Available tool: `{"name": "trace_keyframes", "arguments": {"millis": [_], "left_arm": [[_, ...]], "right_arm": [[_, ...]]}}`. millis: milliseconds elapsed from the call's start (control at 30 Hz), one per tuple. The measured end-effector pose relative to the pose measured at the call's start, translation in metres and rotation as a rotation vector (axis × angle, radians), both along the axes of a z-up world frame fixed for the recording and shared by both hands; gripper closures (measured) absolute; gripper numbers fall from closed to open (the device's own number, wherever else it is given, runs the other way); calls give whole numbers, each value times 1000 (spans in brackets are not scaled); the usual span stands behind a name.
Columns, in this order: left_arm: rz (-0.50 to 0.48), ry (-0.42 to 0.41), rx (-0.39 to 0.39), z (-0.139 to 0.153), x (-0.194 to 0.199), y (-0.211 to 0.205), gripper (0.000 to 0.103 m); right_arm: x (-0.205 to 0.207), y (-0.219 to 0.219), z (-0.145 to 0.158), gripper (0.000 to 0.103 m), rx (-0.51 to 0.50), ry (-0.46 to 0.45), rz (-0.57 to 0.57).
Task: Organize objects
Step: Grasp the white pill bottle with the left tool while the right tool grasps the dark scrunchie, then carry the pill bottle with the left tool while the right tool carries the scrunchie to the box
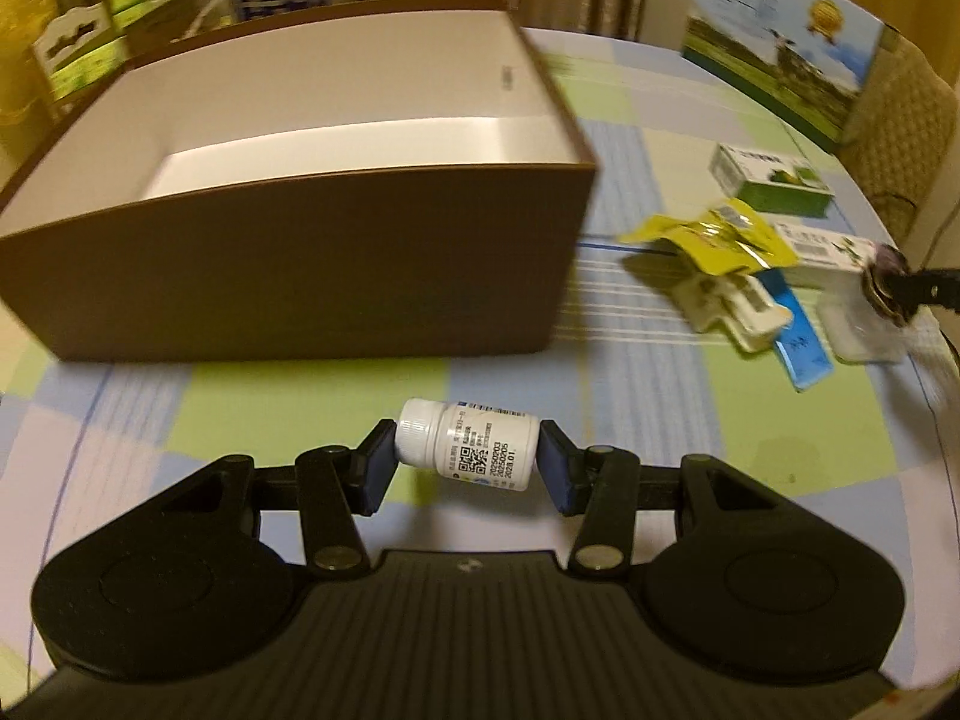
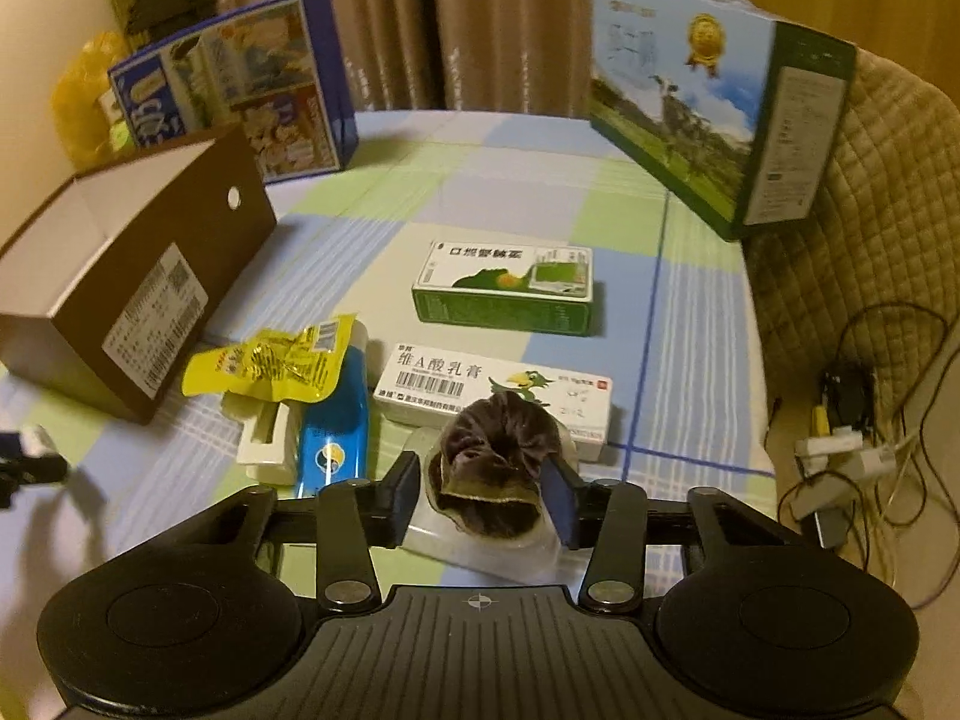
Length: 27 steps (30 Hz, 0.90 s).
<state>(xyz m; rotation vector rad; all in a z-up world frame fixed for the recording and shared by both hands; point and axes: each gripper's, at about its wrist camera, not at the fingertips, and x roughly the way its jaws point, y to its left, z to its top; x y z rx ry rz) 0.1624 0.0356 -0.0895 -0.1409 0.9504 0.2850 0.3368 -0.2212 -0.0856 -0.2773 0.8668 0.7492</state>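
Blurred shelf boxes (image 1: 90,42) behind

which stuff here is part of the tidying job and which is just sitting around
Job:
- brown box
- white bottle in left claw
- scrunchie in right claw
- green carton
- white carton
- yellow wrapper
- blue tube

Lying about:
- cow box
- blue bag
- cables

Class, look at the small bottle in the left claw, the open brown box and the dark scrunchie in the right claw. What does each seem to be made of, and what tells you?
Bottle: likely smooth white plastic, with a ribbed cap and a printed paper label.
Box: looks like matte cardboard, with thin straight walls, brown outside and white inside.
Scrunchie: seems velvety fabric, soft gathered folds with a faint sheen.
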Motion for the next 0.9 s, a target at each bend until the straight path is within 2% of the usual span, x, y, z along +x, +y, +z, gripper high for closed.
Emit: {"name": "trace_keyframes", "arguments": {"millis": [133, 367, 667, 900], "left_arm": [[38, -9, 1, 3, -10, 9, 58], [59, -20, 1, 11, -23, 19, 58], [42, -77, -6, 39, -36, 36, 58], [29, -127, -6, 70, -43, 60, 58]], "right_arm": [[2, 6, -12, 75, -42, 8, 12], [-5, 1, -9, 94, -15, 8, -7], [-30, -19, 19, 96, 125, 101, -97], [-68, 9, 55, 96, 230, 112, -34]]}}
